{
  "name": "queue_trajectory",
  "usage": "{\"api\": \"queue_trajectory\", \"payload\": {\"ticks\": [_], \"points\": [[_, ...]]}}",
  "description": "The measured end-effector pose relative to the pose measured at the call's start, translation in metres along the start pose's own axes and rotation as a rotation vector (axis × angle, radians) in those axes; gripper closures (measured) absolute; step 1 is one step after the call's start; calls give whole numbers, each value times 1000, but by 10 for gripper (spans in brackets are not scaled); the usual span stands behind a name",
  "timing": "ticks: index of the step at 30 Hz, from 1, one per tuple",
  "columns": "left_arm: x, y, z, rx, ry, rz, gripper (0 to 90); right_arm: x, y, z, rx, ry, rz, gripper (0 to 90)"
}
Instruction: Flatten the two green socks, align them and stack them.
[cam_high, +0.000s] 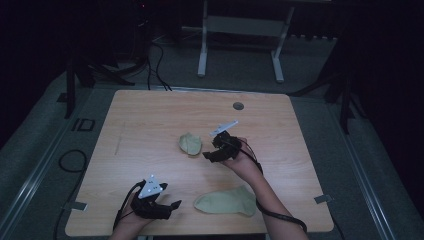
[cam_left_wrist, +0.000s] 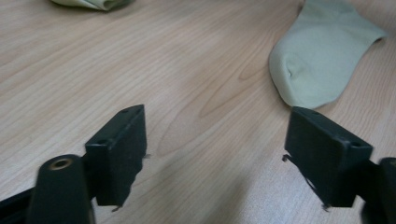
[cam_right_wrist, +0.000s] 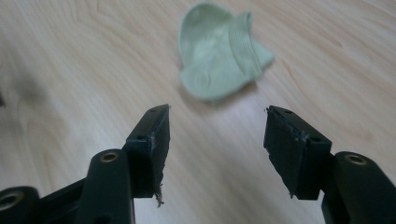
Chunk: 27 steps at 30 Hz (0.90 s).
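1. Right claw (cam_high: 212, 150) near the counter's middle, jaws apart, nothing between them; aimed at the crumpled pale-green cotton sock (cam_right_wrist: 219, 56) just beside it.
2. Left claw (cam_high: 167, 206) by the near edge, jaws spread, empty; flat pale-green sock (cam_left_wrist: 322, 56) lies just beside it, along the near edge.
3. Likely step: right claw picks the crumpled sock. Come in low, straddle the ribbed cuff fold, close fully before lifting.
4. Crumpled sock: bunched, folded over, cuff on top. Light wooden counter (cam_high: 150, 115) around it is bare.
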<state>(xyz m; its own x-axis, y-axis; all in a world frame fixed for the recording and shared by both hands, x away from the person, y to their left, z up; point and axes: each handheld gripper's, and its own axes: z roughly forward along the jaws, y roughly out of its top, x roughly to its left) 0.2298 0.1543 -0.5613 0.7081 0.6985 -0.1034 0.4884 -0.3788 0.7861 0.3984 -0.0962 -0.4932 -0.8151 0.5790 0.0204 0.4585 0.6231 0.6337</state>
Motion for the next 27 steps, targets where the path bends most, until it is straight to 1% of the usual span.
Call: {"api": "queue_trajectory", "payload": {"ticks": [1, 2, 4, 5, 6, 7, 9, 11, 14, 15, 16, 17, 18, 19, 22, 23, 27], "points": [[0, -1, 0, 0, 2, -2, 181, 0, 4, 3, 3, 5, -4, 400], [1, -1, -1, 2, -5, -9, 167, 2, 10, 9, 6, 9, -3, 397], [2, -2, -1, -7, -11, -17, 138, 3, 19, 18, 16, 21, 1, 397], [2, -2, -2, -8, -13, -21, 133, 4, 23, 22, 16, 16, 0, 396], [3, -2, -2, -8, -11, -25, 114, 5, 27, 25, 14, 15, 5, 396], [4, -2, -3, -13, -10, -29, 87, 6, 32, 30, 16, 25, 9, 396], [5, -3, -3, -6, -4, -35, 63, 7, 39, 38, 22, 10, 12, 396], [6, -4, -2, 4, -7, -44, 35, 9, 45, 48, 36, 11, 21, 397], [6, -5, 0, 15, 0, -46, 35, 9, 52, 65, 62, -11, 26, 396], [6, -6, 0, 19, 3, -42, 35, 9, 54, 70, 69, -35, 33, 396], [5, -6, 0, 20, 4, -40, 36, 7, 56, 74, 71, -44, 37, 396], [5, -6, 0, 21, 5, -40, 35, 5, 58, 79, 74, -46, 58, 396], [4, -6, 0, 19, 10, -40, 35, 4, 59, 82, 81, -63, 67, 396], [4, -6, 0, 19, 4, -41, 36, 2, 59, 86, 90, -82, 72, 396], [5, -7, 1, 26, 0, -44, 36, 0, 60, 98, 115, -100, 94, 384], [5, -7, 1, 29, -3, -47, 36, 0, 60, 101, 121, -96, 94, 378], [6, -8, 2, 27, 3, -57, 36, 5, 59, 112, 156, -125, 68, 358]]}}
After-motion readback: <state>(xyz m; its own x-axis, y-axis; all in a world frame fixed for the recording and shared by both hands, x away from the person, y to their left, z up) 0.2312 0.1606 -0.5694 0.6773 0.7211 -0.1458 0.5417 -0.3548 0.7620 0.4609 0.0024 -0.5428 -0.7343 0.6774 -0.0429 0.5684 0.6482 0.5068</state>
